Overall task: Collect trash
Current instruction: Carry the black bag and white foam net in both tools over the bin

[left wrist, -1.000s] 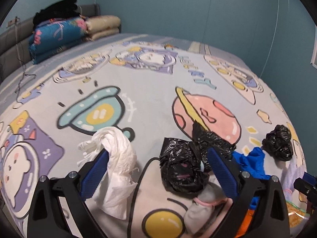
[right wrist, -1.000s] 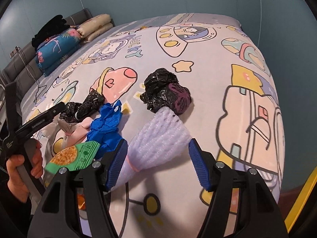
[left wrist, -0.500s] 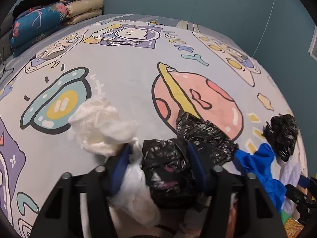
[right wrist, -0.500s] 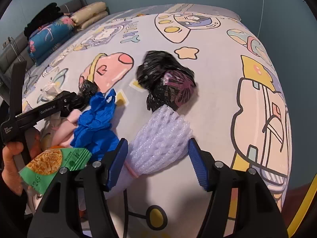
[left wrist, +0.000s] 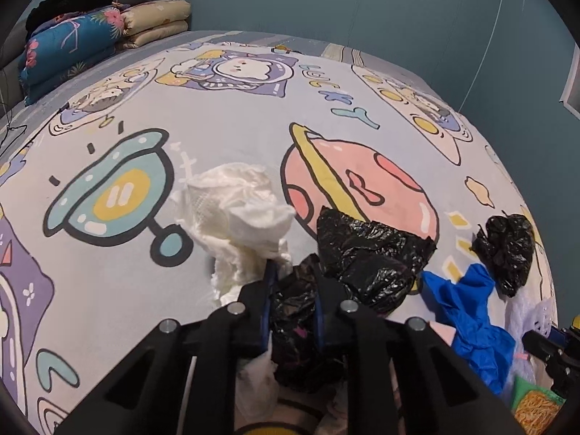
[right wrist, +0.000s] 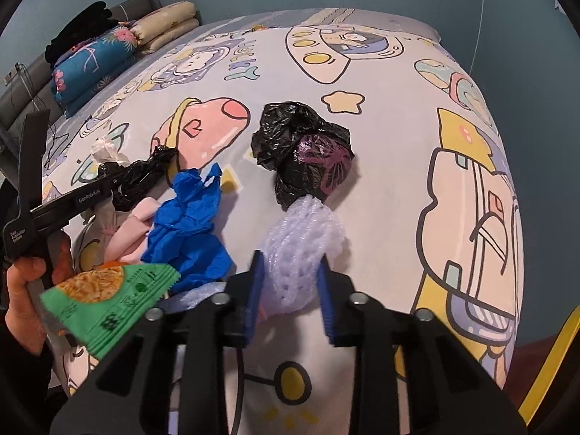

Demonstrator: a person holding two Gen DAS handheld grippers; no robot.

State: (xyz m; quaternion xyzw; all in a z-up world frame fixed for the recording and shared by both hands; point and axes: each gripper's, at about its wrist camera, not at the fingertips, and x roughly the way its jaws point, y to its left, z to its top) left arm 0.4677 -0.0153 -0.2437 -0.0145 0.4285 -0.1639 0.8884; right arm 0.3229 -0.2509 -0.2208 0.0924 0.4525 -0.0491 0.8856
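Observation:
In the left wrist view my left gripper (left wrist: 293, 290) has its jaws closing on a crumpled black plastic bag (left wrist: 366, 253), pinched between the blue pads. A white tissue wad (left wrist: 239, 210) lies against its left finger. A blue glove (left wrist: 467, 311) and a second black bag (left wrist: 507, 250) lie to the right. In the right wrist view my right gripper (right wrist: 290, 282) has its jaws closing on a white foam net (right wrist: 301, 239), squeezed between the pads. The net touches a black bag (right wrist: 304, 152) beyond it. The left gripper (right wrist: 112, 181) shows at the left, held by a hand (right wrist: 21, 290).
All of it lies on a bed with a cartoon space sheet (left wrist: 235, 127). A green snack packet (right wrist: 108, 301) and pink wrapping (right wrist: 127, 239) lie beside the blue glove (right wrist: 188, 224). Folded quilts and pillows (left wrist: 83, 40) are stacked at the head. The bed's edge drops off at the right (right wrist: 518, 290).
The left jaws went from wide open to pinching the black bag, and the gripper moved forward and down past the tissue. The right jaws narrowed onto the foam net, compressing it.

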